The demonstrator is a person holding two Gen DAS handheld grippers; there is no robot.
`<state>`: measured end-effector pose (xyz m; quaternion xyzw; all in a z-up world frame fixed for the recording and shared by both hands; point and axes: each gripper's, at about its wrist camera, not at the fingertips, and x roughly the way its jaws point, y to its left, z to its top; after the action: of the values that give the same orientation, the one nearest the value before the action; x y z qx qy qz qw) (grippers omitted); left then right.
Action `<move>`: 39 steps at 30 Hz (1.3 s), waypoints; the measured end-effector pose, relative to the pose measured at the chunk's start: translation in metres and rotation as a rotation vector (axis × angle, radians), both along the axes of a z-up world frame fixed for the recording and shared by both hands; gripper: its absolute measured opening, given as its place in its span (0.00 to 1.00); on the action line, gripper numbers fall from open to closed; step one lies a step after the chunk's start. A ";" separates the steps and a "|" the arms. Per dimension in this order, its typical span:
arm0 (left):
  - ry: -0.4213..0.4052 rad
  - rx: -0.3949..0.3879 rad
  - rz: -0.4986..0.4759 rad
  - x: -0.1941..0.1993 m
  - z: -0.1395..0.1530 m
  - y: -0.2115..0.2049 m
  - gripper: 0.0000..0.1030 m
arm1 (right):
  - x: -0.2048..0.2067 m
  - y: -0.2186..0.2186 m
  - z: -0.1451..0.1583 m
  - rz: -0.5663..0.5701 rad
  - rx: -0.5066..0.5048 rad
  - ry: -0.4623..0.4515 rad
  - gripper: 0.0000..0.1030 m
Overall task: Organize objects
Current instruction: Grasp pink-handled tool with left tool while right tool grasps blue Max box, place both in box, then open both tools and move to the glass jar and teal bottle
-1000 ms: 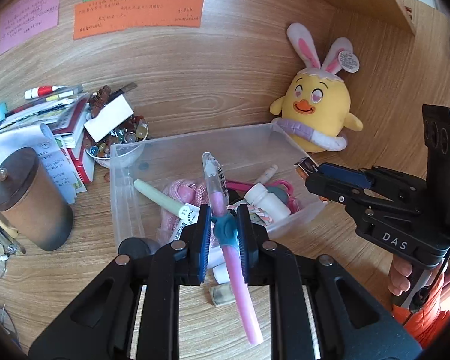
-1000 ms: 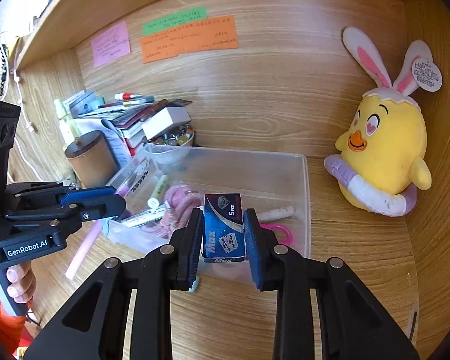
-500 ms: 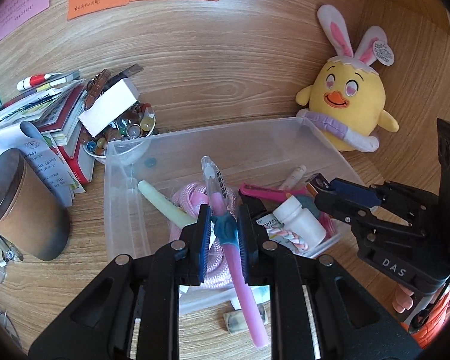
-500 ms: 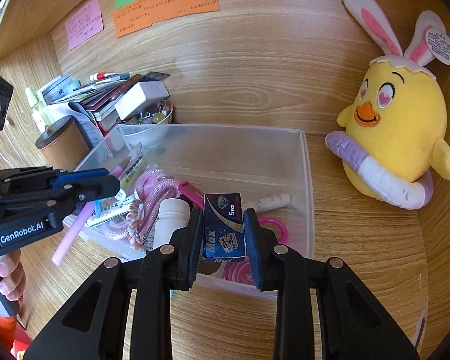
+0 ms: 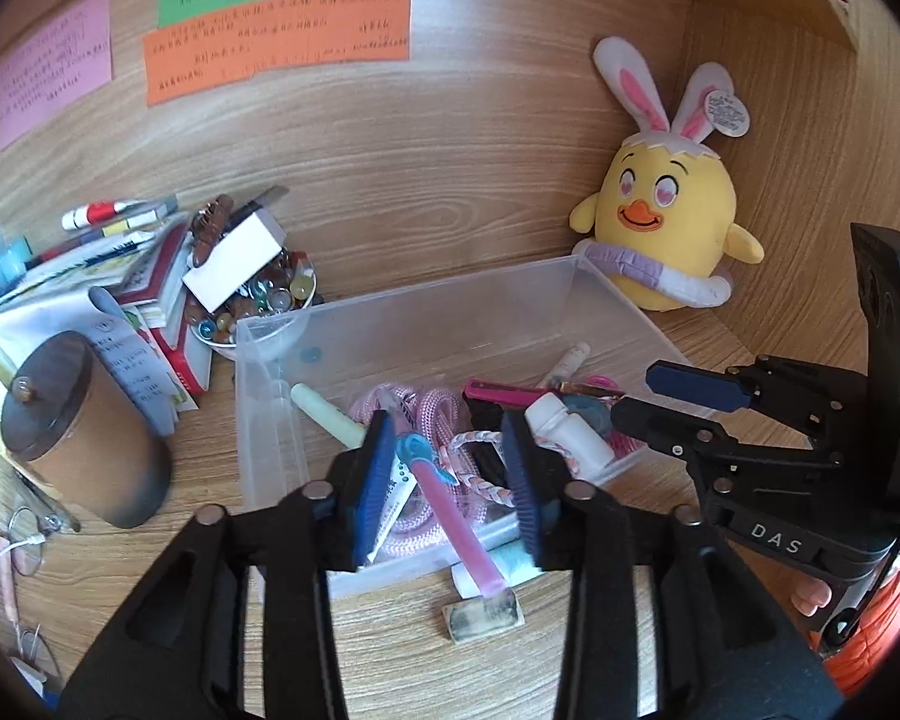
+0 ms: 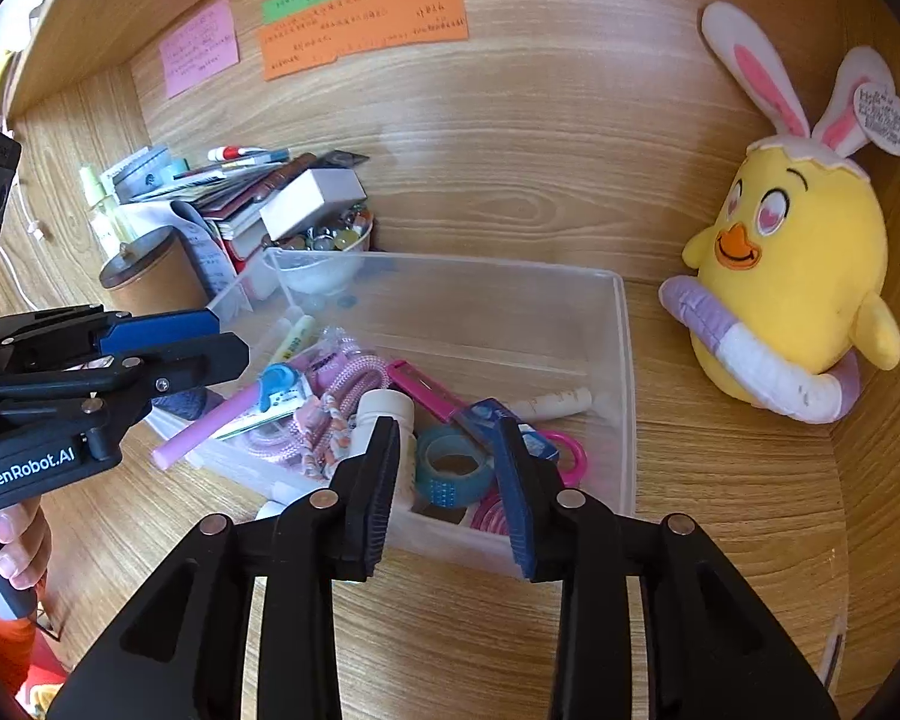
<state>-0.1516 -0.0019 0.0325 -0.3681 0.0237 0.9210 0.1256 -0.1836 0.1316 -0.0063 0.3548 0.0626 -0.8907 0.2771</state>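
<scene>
A clear plastic bin (image 5: 402,300) (image 6: 450,267) on the wooden desk holds pink rope, a white bottle, a roll of tape and other small items. My left gripper (image 5: 447,480) hovers over the bin's near wall with its jaws opening. A pink pen with a blue clip (image 5: 450,516) (image 6: 210,426) lies loose between the pads, propped on the bin's wall. My right gripper (image 6: 447,480) is over the bin's right part, jaws opening and nothing pressed between them. The blue box (image 6: 492,420) lies inside the bin just beyond its fingers.
A yellow plush chick (image 5: 672,228) (image 6: 792,276) sits at the back right. Left of the bin stand a brown lidded canister (image 5: 84,426), a bowl of marbles (image 5: 252,300) and stacked books. A small block (image 5: 480,612) lies on the desk before the bin.
Both grippers have opened. The left one has let go of the pink pen, which now rests on the bin's wall. The right one has released the blue box, which dropped into the bin.
</scene>
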 end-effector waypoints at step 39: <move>-0.209 -0.080 -0.089 0.047 -0.090 0.005 0.39 | 0.040 -0.031 -0.059 0.154 0.149 -0.072 0.64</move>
<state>-0.1045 0.0035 -0.0577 -0.4653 0.0636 0.8695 0.1531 -0.1435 0.1002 -0.0656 0.4003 0.1457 -0.8464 0.3197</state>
